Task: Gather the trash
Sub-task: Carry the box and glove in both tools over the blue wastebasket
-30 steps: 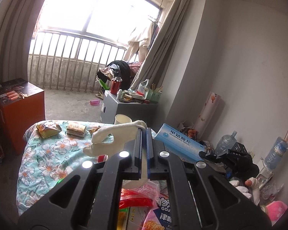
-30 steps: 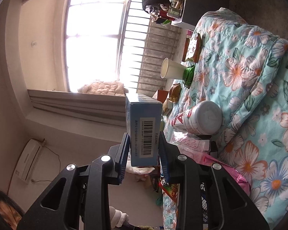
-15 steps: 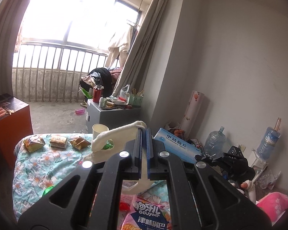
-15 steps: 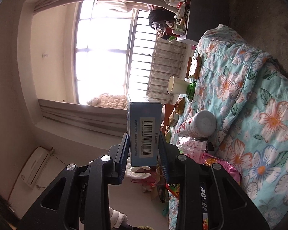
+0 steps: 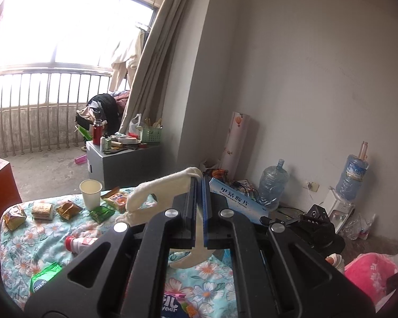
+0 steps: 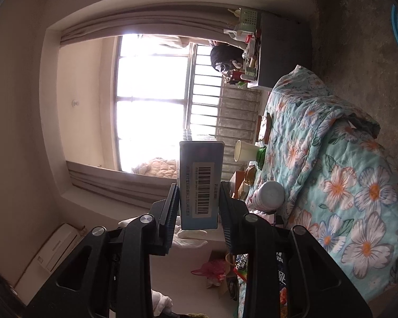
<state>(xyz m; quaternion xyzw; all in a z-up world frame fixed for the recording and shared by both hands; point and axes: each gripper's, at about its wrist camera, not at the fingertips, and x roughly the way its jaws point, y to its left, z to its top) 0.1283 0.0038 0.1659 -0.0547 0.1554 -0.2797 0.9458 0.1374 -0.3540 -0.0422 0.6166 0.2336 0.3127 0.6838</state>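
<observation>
Here the left gripper (image 5: 198,206) points slightly downward from the bottom centre of the left wrist view, its jaws pressed together on a cream sock (image 5: 161,193) that arches out to the left and hangs below. To the right, the right gripper (image 5: 315,228) holds a blue medicine box (image 5: 236,202). In the right wrist view, rolled sideways, the right gripper (image 6: 199,204) sits level at bottom centre, its jaws narrowly parted and clamped on the blue medicine box (image 6: 200,182), barcode facing the camera.

A paper cup (image 5: 90,194) stands upright on the floral bedspread (image 5: 24,243) at left of centre in the left wrist view; I cannot tell what is in it. Snack wrappers (image 5: 66,209) lie beside it, and a white bottle with a red cap (image 5: 78,243) lies on its side nearer the camera. 2 water jugs (image 5: 273,185) stand along the white wall at right. A grey cabinet (image 5: 122,164) crowded with clutter sits below the curtain, by the barred window.
</observation>
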